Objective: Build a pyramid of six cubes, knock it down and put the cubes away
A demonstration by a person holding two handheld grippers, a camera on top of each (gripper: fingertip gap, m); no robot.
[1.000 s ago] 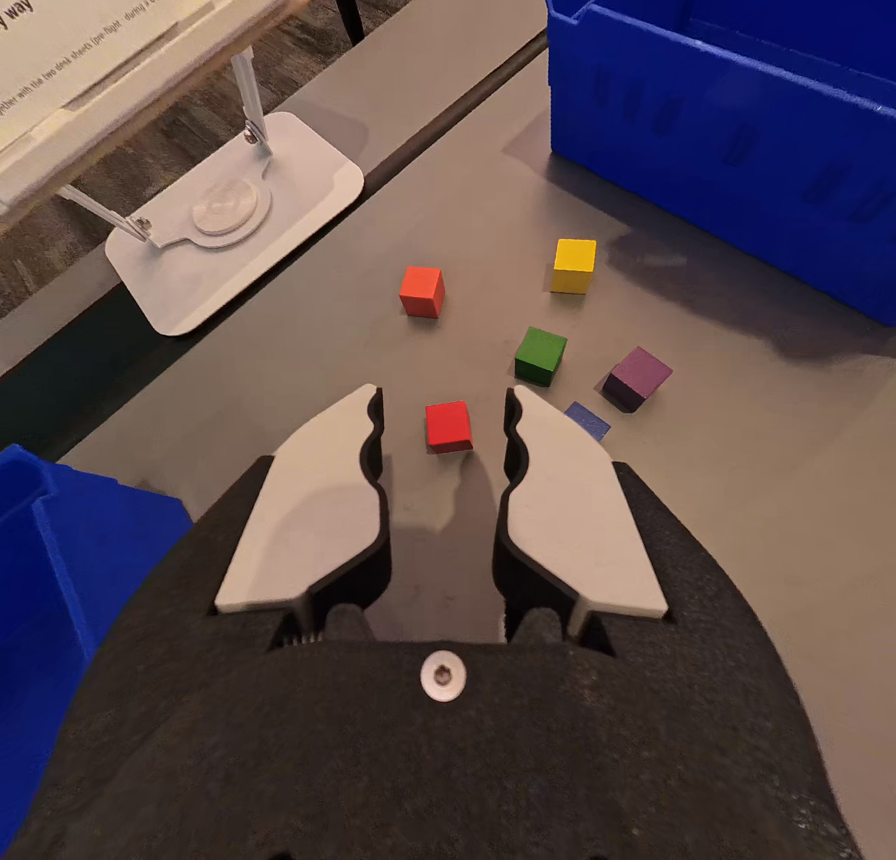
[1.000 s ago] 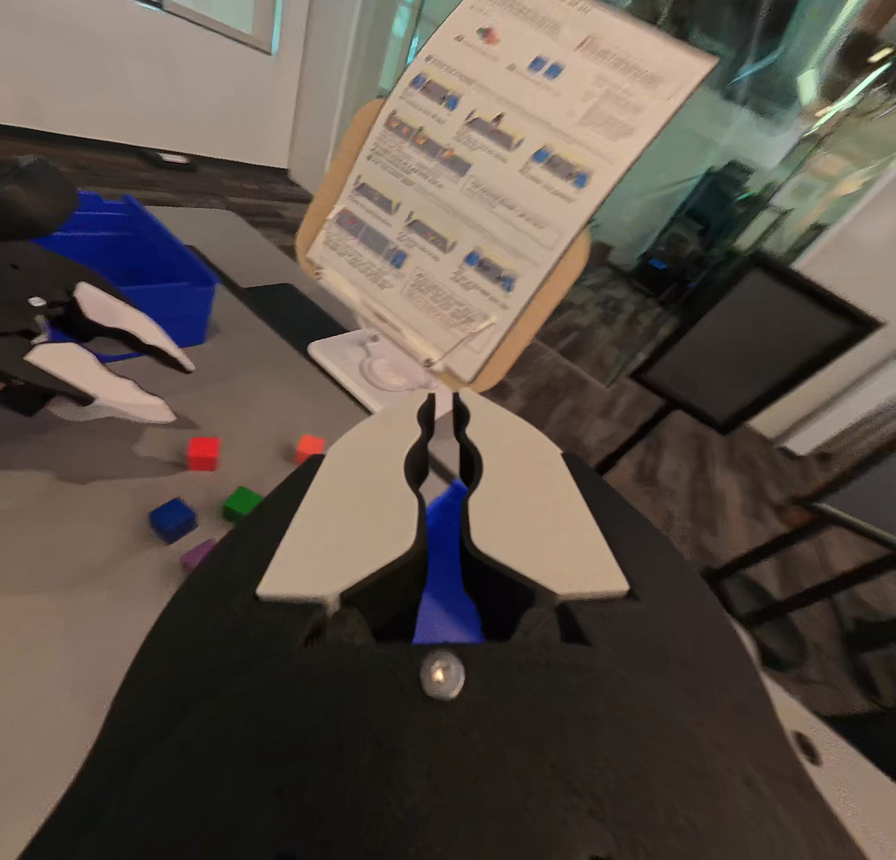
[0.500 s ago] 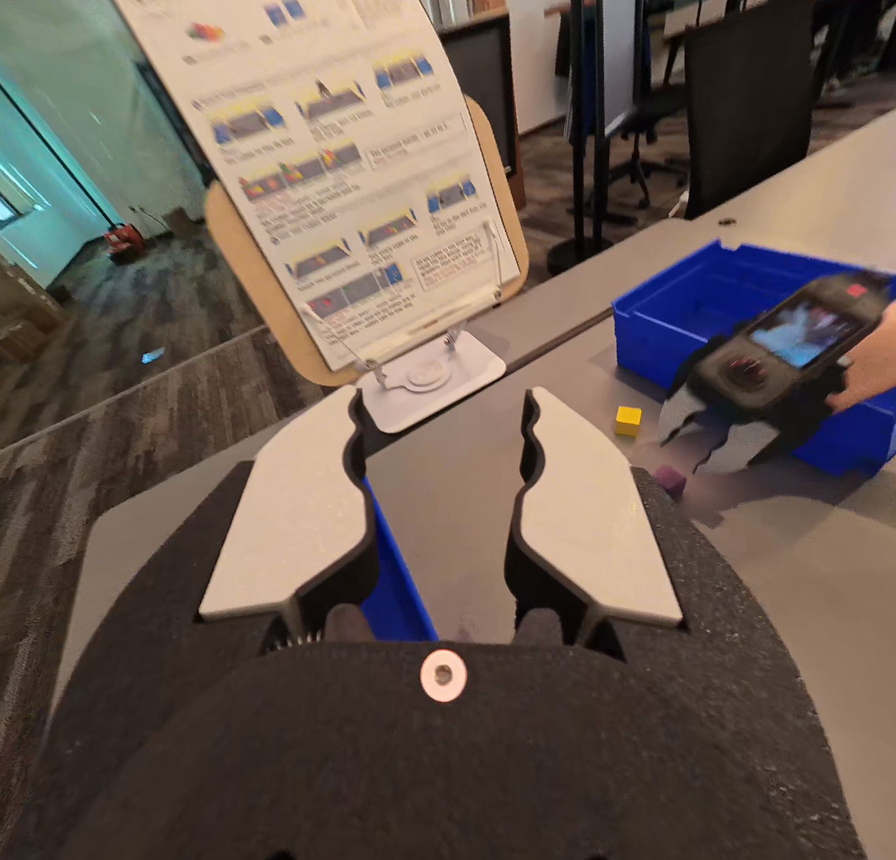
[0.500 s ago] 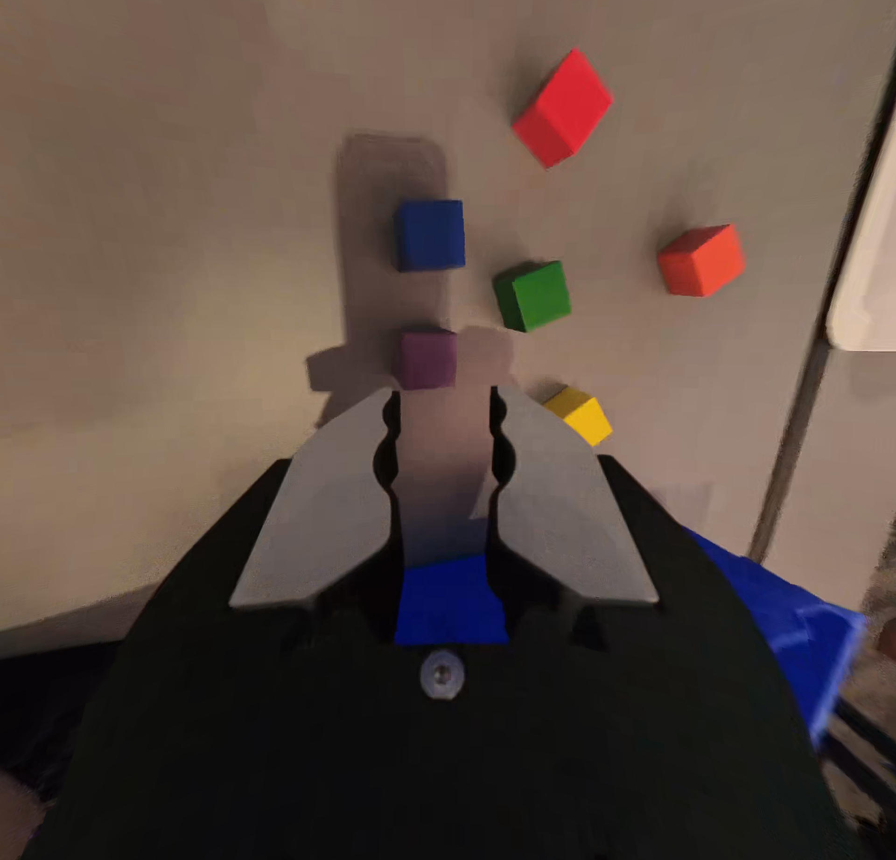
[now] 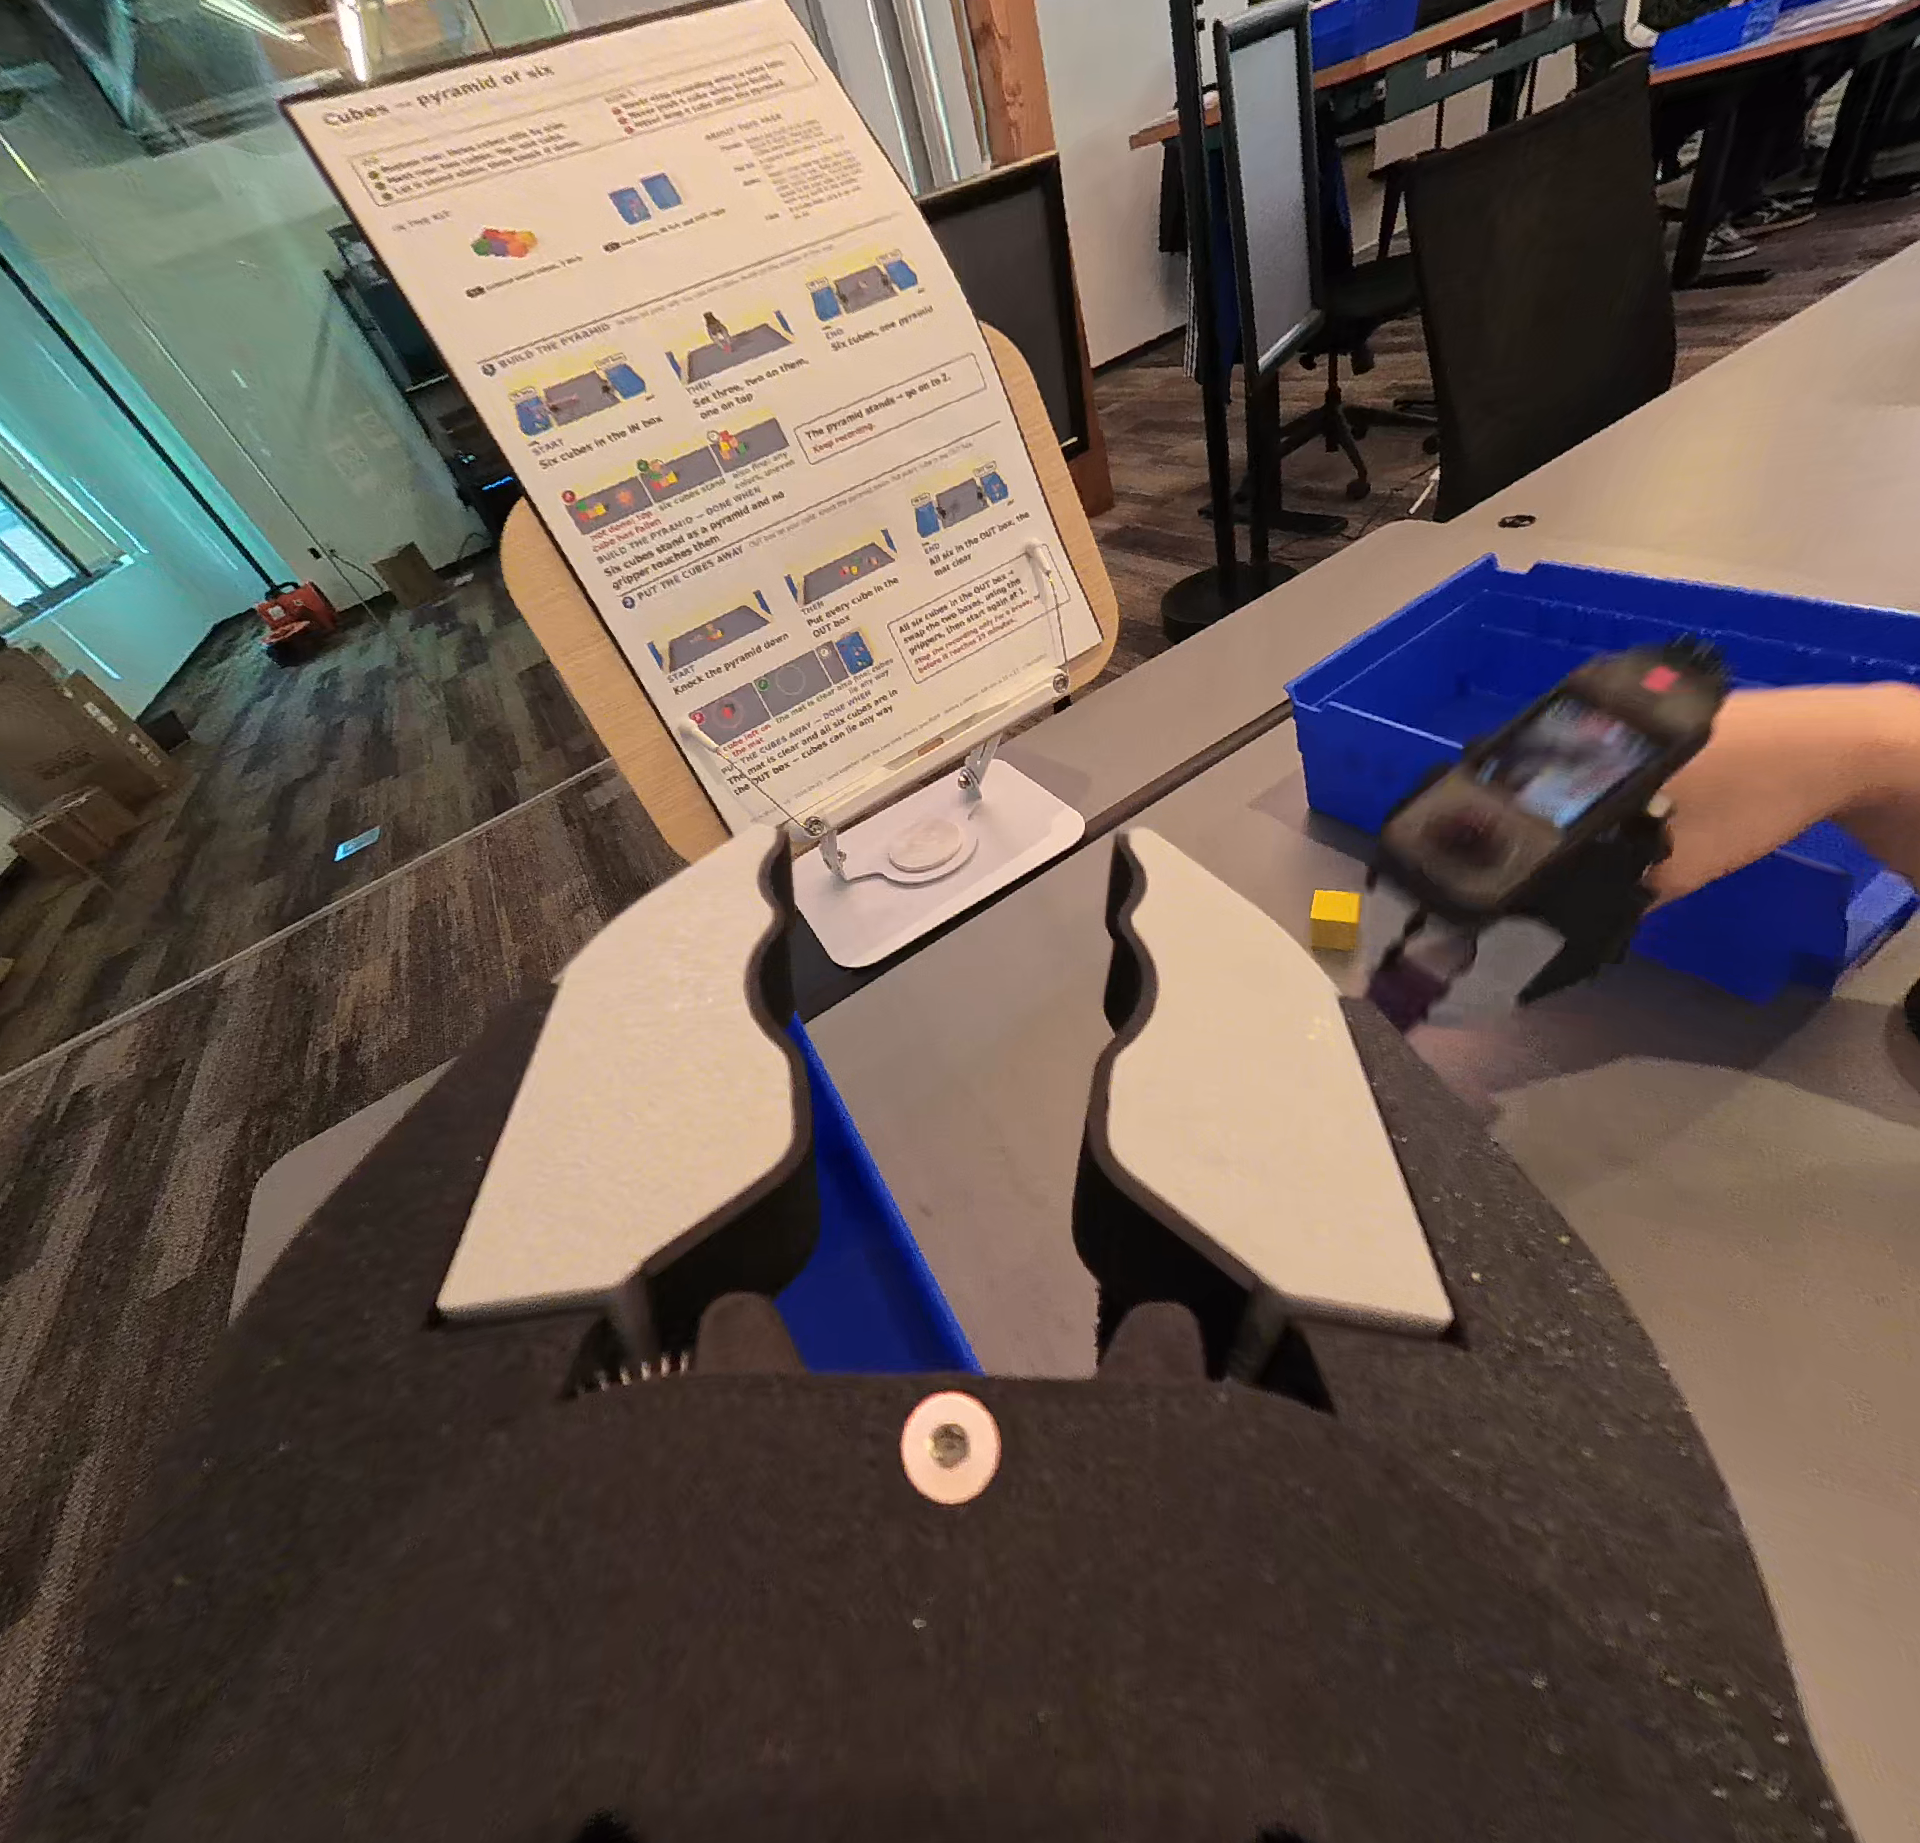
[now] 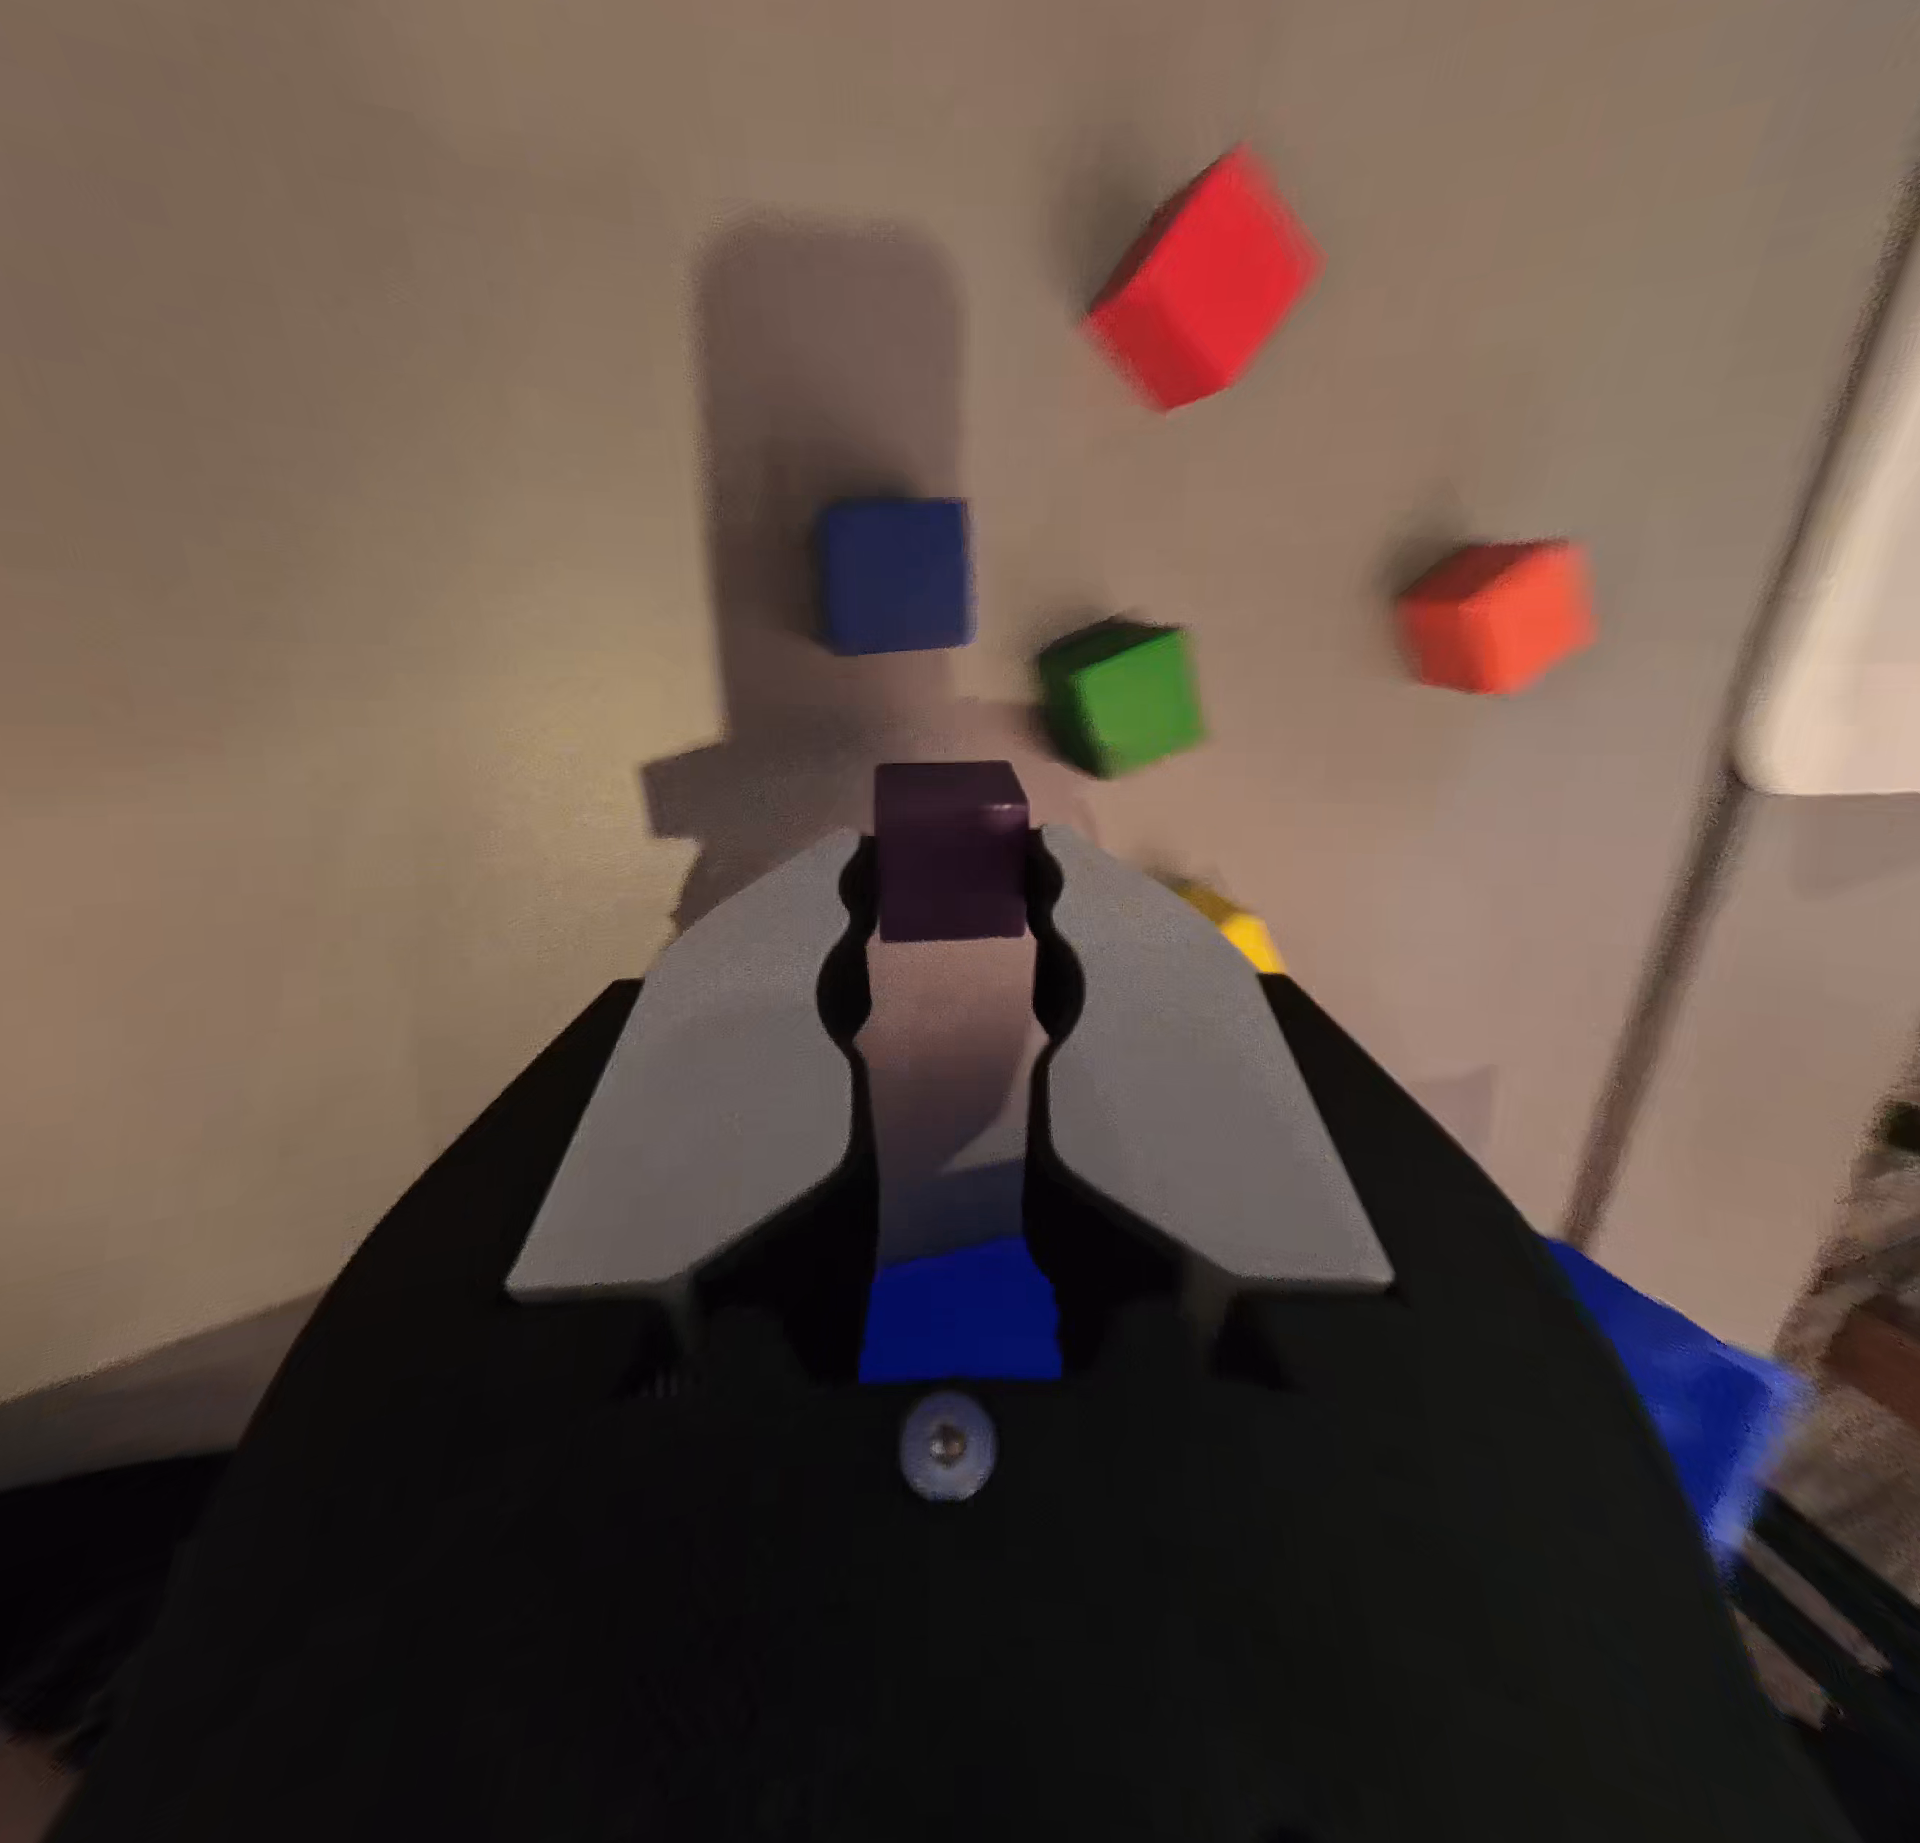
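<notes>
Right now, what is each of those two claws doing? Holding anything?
Left gripper: open, empty.
Right gripper: fingers on either side of the purple cube; cannot tell whether it grips it.

Your right hand-held gripper (image 6: 951,837), swung down from the instruction stand to the counter (image 6: 364,443), has closed in on the purple cube (image 6: 951,848), now between its fingertips. Your left hand-held gripper (image 5: 945,858) has lifted away from the red cube (image 6: 1205,276).

Left gripper (image 5: 945,863) held level above the table edge, jaws wide apart with nothing between them. Right gripper (image 6: 948,843) tilted steeply down, fingertips (image 6: 1070,858) pressed against both sides of the purple cube (image 6: 951,848), gripped by a hand (image 5: 1766,785).
</notes>
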